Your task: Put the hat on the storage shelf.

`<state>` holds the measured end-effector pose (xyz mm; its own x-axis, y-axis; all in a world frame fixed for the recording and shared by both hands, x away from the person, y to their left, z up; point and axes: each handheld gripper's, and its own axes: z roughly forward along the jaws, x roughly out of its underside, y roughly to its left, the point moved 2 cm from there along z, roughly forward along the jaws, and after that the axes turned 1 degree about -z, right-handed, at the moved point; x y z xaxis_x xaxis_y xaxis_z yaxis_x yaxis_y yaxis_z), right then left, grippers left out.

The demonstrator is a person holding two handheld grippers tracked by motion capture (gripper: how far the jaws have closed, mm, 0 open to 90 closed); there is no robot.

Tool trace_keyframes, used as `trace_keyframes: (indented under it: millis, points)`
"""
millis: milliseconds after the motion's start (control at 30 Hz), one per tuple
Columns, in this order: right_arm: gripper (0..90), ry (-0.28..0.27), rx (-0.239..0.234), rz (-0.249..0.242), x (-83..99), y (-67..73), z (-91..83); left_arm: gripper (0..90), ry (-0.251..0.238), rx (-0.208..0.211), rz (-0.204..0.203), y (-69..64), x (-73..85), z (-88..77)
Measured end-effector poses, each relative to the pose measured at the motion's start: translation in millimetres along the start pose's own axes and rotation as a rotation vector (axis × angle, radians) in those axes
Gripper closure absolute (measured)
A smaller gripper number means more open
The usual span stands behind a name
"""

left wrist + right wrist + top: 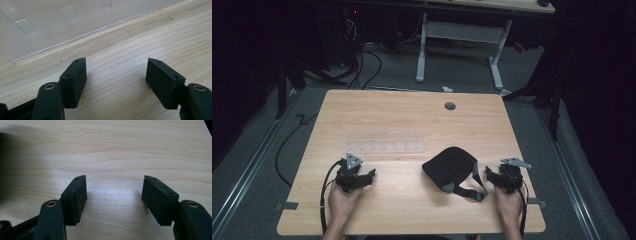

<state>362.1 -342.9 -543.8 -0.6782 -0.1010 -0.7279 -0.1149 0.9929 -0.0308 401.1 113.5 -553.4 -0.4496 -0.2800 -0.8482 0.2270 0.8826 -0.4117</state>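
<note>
Centrally, a black padded eye mask [449,166] lies on the pale wood-grain bench [402,115], its soft rounded body running up-right to down-left, with its strap and grey buckle [464,191] trailing toward the person. It sits just beside the right tongs [490,176], to their left, and well apart from the left tongs [368,175]; the right hand looks nearer. Both tongs are released, holding nothing. A clear, glossy plastic tray [384,146] with moulded hollows lies beyond the left tongs.

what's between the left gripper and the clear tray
Nothing: bare wood table lies between the left gripper and the clear tray, shown in the left gripper view.
</note>
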Motion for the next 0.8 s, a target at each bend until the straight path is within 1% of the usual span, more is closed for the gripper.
trace_keyframes:
  millis: [533, 600, 633, 700, 800]
  points:
    - [37.0, 0.002, 0.003, 0.0, -0.2, 0.0, 0.0, 31.7, 0.003, -0.002, 0.0, -0.7, 0.4, 0.1]
    - [37.1, 0.0, 0.0, 0.001, -0.1, 0.2, 0.1, 31.5, 0.004, -0.001, 0.0, -0.7, 0.4, 0.2]
    - [37.2, 0.002, -0.007, -0.005, -0.4, 0.5, 0.0, 31.4, 0.004, -0.001, -0.001, -0.8, 0.4, 0.2]
    - [37.3, 0.0, -0.008, -0.009, -0.4, 0.3, 0.2, 31.3, 0.004, -0.001, 0.0, -0.8, 0.4, 0.2]
    - [39.3, -0.003, -0.014, -0.012, -0.5, 0.3, 0.0, 31.2, 0.004, 0.0, 0.0, -0.8, 0.4, 0.2]
